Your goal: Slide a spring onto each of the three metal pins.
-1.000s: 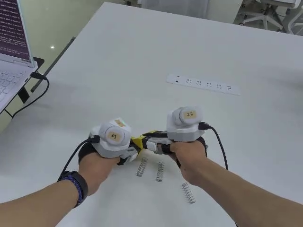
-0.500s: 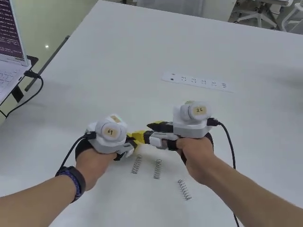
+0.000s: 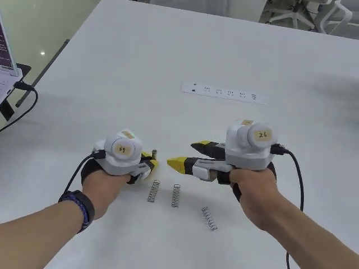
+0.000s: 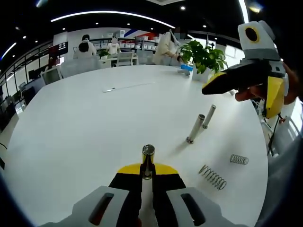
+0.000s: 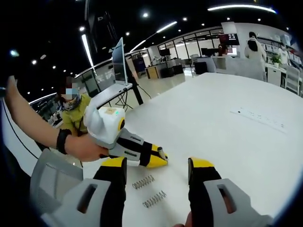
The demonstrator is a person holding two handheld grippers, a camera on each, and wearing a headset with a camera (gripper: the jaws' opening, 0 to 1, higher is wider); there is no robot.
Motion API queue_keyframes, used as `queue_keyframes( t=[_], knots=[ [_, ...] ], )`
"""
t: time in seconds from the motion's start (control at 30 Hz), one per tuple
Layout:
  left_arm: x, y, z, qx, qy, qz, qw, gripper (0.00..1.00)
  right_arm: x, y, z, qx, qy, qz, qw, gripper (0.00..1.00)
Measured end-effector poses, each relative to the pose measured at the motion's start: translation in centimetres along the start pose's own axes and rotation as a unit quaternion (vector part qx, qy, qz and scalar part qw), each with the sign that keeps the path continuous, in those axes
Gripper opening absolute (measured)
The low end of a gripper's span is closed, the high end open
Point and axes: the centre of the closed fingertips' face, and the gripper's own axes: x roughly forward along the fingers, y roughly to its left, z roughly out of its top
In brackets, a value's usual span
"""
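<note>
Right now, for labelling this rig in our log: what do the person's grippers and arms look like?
Both the left gripper and right gripper have white-grey bodies, black jaws with yellow tips, a round tan numbered label on top and a trailing black cable. Forearms are bare; a dark wristband sits on the left wrist.

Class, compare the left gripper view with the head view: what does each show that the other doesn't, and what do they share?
Left gripper view: two loose pins lying on the table, and a potted plant. Head view: three springs rather than two, and a wristband. Shared: the left claw shut on a pin, the open right claw, the table.
</note>
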Motion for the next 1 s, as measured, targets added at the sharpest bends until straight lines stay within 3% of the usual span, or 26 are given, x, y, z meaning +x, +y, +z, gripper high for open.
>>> queue_keyframes(
  t=[0.33,1.0],
  knots=[
    [0.1,-0.1,-0.1,-0.002,0.003,0.0,1.0,0.0,-2.0,-0.6,-1.0,0.018,-0.005,-0.019,0.9997,0.5],
    [0.3,-0.1,-0.8,-0.007,0.017,0.007,0.9998,0.03,-2.6,-1.5,0.1,0.021,-0.022,-0.027,0.9992,0.49]
  ],
)
